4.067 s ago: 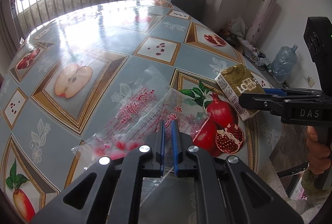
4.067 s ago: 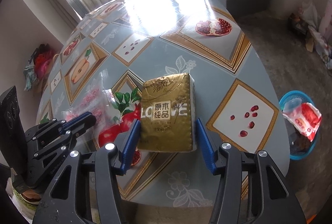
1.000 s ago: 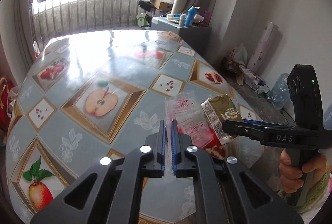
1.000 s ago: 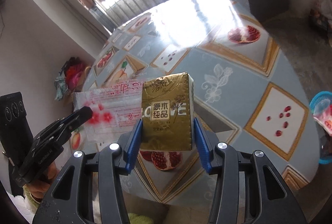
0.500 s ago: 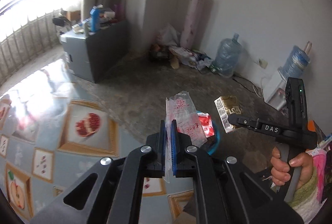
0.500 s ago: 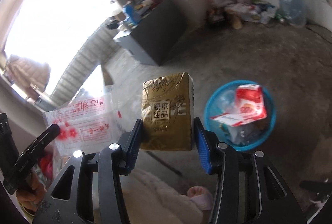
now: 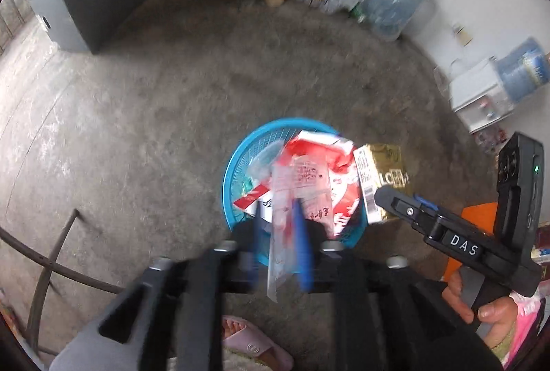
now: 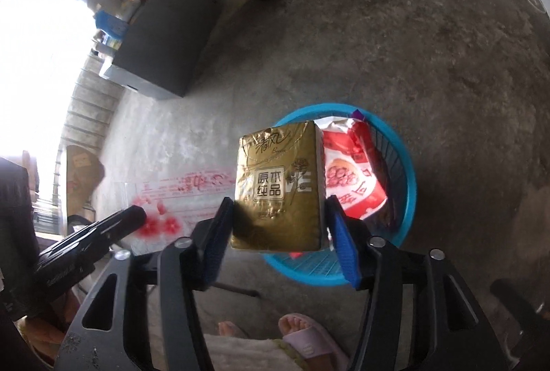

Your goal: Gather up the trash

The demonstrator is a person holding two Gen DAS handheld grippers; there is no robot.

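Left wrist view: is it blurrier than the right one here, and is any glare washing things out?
Left wrist view: motion blur smears the left tool and clear wrapper; the blue basket stays readable. Right wrist view: the gold pack is crisp, but window glare blows out the left edge.
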